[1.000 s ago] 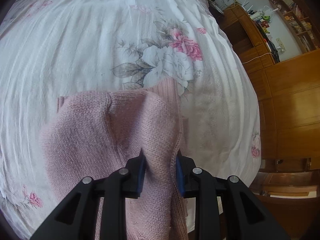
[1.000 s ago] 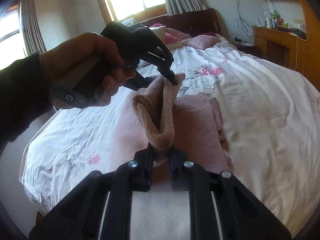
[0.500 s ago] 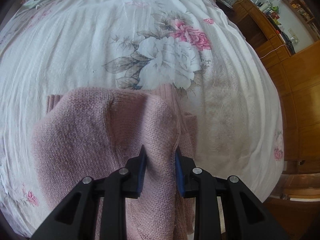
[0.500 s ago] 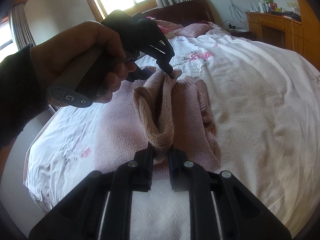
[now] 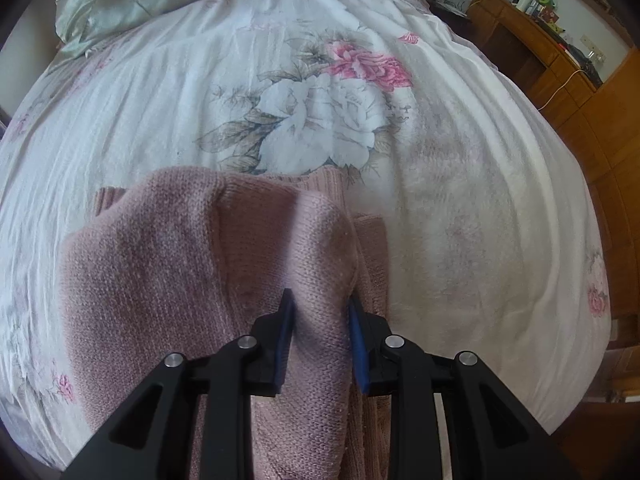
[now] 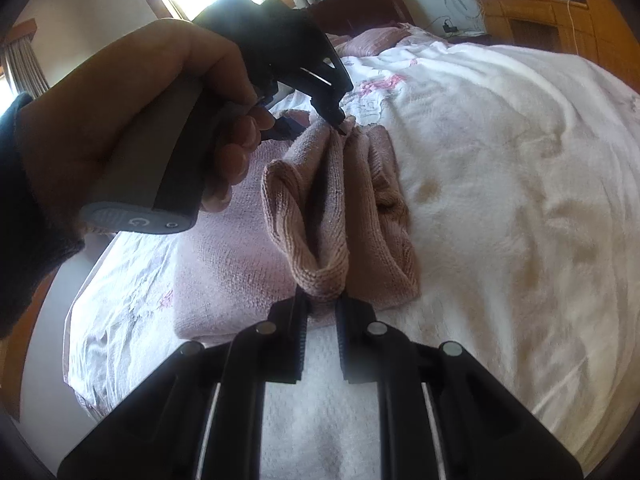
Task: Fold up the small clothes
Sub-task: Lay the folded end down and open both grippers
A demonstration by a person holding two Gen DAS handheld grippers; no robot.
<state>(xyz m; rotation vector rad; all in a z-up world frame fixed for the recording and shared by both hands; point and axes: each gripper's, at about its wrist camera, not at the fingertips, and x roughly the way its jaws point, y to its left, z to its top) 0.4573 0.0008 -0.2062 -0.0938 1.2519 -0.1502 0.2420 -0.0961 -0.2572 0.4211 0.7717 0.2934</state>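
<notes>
Bedroom, floral bedspread (image 5: 248,80): pink knit sweater (image 5: 160,264) lying on it. Left gripper (image 5: 318,312) and right gripper (image 6: 322,312) both clenched on its raised edge, now carried lower and further across than before; fold nearly laid, judged.

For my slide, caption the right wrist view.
Both hand-held grippers, right and left, pinch a raised fold of the pink sweater over the bed.

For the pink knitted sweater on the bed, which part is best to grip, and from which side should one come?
Grip the ribbed edge of the pink sweater, coming along the bed from its ends, as the left hand-held gripper and right hand-held gripper do. That edge is doubled and thick, so it likely holds firmly.
</notes>
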